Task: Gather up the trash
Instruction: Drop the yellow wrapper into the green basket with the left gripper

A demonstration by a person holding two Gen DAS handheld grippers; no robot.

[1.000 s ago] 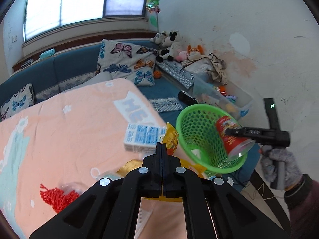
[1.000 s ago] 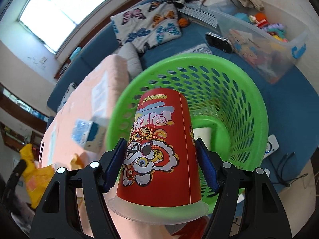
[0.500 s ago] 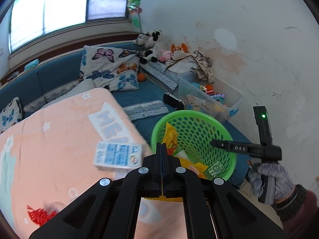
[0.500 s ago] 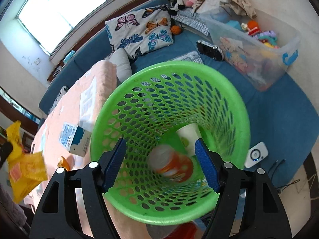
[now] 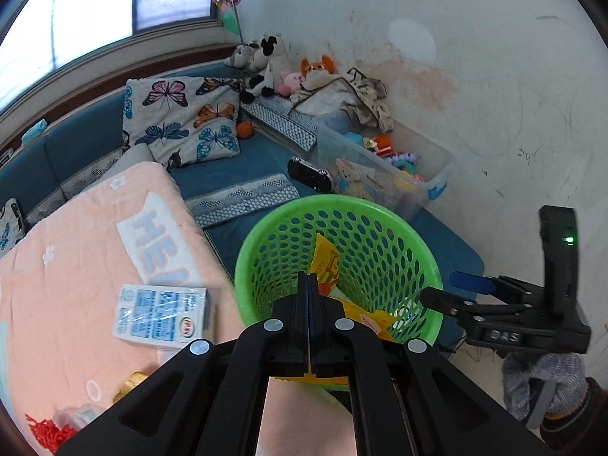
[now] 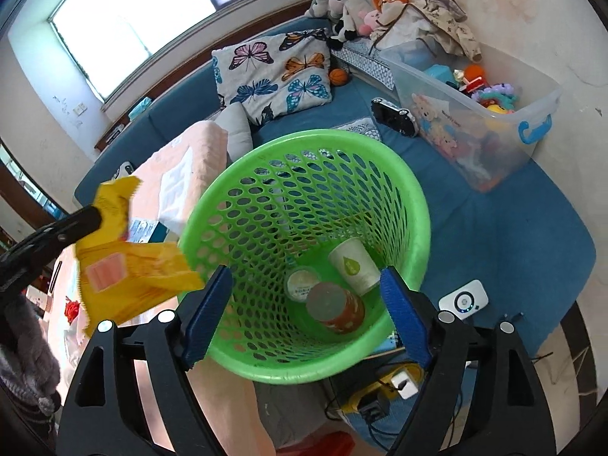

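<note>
A green mesh basket (image 5: 380, 224) (image 6: 414, 205) stands past the edge of the peach-covered bed. My left gripper (image 5: 308, 296) is shut on a yellow snack wrapper (image 5: 326, 262) and holds it over the basket's near rim; the wrapper also shows in the right wrist view (image 6: 125, 266). My right gripper (image 6: 304, 304) is open and empty above the basket. Inside lie the red cup (image 6: 336, 306), a white paper cup (image 6: 353, 266) and a small lidded tub (image 6: 302, 283). The right gripper also shows in the left wrist view (image 5: 452, 290).
A blue-white carton (image 5: 161, 317), a yellow scrap (image 5: 131, 382) and a red mesh piece (image 5: 43, 431) lie on the peach blanket (image 5: 76, 235). A clear toy bin (image 6: 475, 114), butterfly pillow (image 6: 273, 72) and a white device (image 6: 463, 300) sit around the basket.
My right gripper opened and the red cup dropped into the basket. My left gripper carried the yellow wrapper to the right, up over the basket's rim.
</note>
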